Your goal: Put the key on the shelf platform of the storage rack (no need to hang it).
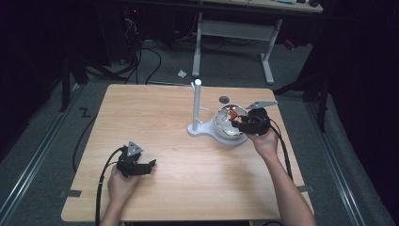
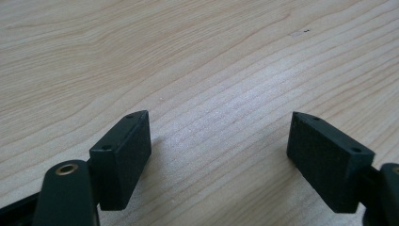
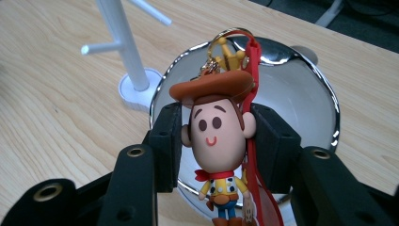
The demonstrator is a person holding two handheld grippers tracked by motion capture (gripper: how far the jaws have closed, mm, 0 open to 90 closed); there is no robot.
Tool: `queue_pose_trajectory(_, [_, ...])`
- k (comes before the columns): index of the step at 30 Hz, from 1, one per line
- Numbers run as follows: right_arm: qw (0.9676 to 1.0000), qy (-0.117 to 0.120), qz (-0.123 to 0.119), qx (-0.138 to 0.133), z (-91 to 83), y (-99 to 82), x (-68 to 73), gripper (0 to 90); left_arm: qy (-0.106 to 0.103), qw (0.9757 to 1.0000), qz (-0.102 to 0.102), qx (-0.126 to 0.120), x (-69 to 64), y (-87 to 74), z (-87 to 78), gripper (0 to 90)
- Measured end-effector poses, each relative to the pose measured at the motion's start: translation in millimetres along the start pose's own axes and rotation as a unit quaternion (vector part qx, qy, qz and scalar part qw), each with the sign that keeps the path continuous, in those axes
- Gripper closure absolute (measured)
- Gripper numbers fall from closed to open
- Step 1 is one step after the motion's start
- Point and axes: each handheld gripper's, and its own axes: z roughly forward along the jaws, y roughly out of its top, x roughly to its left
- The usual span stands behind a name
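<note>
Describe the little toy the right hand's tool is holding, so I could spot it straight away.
Start at the wooden table and find the shiny metal bowl beside the white stand. Just over that bowl, the right tool grips a cowboy figure by its head. Its brown hat, round face, gold star charm and red strap set it apart from everything else there.

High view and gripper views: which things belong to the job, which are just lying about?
In use: cowboy figure keychain clamped in right gripper; shiny metal bowl; white peg stand.
Lying about: open left gripper, resting; small dark disc; wooden table.
</note>
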Motion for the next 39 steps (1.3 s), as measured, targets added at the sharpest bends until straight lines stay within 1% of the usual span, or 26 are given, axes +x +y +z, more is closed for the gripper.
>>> queue_pose_trajectory(5, [1.0, 0.001, 0.004, 0.001, 3.1, 2.6, -0.7, 57.1, 0.0, 1.0, 0.0, 0.0, 0.0, 0.0, 0.0, 22.6])
queue_pose_trajectory(11, [1.0, -0.005, -0.006, 0.0, 0.3, -0.5, 4.6, 57.1, 0.0, 1.0, 0.0, 0.0, 0.0, 0.0, 0.0, 22.6])
queue_pose_trajectory(13, [1.0, -0.004, -0.004, -0.001, 0.6, -0.4, 5.4, 57.1, 0.0, 1.0, 0.0, 0.0, 0.0, 0.0, 0.0, 22.5])
queue_pose_trajectory(17, [0.9999, -0.002, -0.013, -0.001, 2.2, 1.0, 8.5, 57.1, 0.0, 1.0, 0.0, 0.0, 0.0, 0.0, 0.0, 22.6])
queue_pose_trajectory(19, [0.9999, 0.0, -0.011, -0.001, 2.7, 0.6, 10.0, 57.1, 0.0, 1.0, 0.0, 0.0, 0.0, 0.0, 0.0, 22.5])
queue_pose_trajectory(21, [0.9997, 0.004, -0.021, 0.011, 7.9, -0.6, 13.4, 57.1, 0.0, 1.0, 0.0, 0.0, 0.0, 0.0, 0.0, 22.6])
queue_pose_trajectory(24, [0.9996, 0.007, -0.022, 0.017, 12.5, -0.6, 15.1, 57.1, 0.0, 1.0, 0.0, 0.0, 0.0, 0.0, 0.0, 22.5])
queue_pose_trajectory(25, [0.9996, 0.011, -0.015, 0.021, 17.7, 0.4, 14.8, 57.1, 0.0, 1.0, 0.0, 0.0, 0.0, 0.0, 0.0, 22.5])
queue_pose_trajectory(26, [0.9996, 0.011, -0.013, 0.023, 20.6, 1.1, 13.5, 57.1, 0.0, 1.0, 0.0, 0.0, 0.0, 0.0, 0.0, 22.6])
queue_pose_trajectory(29, [0.9996, 0.007, -0.001, 0.028, 27.6, 1.7, 9.4, 57.0, 0.0, 1.0, 0.0, 0.0, 0.0, 0.0, 0.0, 22.6])
queue_pose_trajectory(34, [0.9994, -0.003, 0.003, 0.035, 34.0, 1.8, 5.4, 56.8, 0.001, 1.0, 0.001, 0.0, 0.0, 0.0, 0.0, 22.6])
queue_pose_trajectory(36, [0.9991, -0.009, 0.007, 0.04, 37.1, 1.8, 3.0, 56.7, 0.001, 1.0, 0.001, 0.0, 0.0, 0.0, 0.0, 22.5])
queue_pose_trajectory(38, [0.999, -0.013, 0.015, 0.041, 40.9, 0.9, -0.3, 56.4, 0.0, 1.0, 0.0, 0.0, 0.0, 0.0, 0.0, 22.6])
queue_pose_trajectory(39, [0.999, -0.013, 0.015, 0.041, 40.9, 0.9, -0.3, 56.4, 0.0, 1.0, 0.0, 0.0, 0.0, 0.0, 0.0, 22.6])
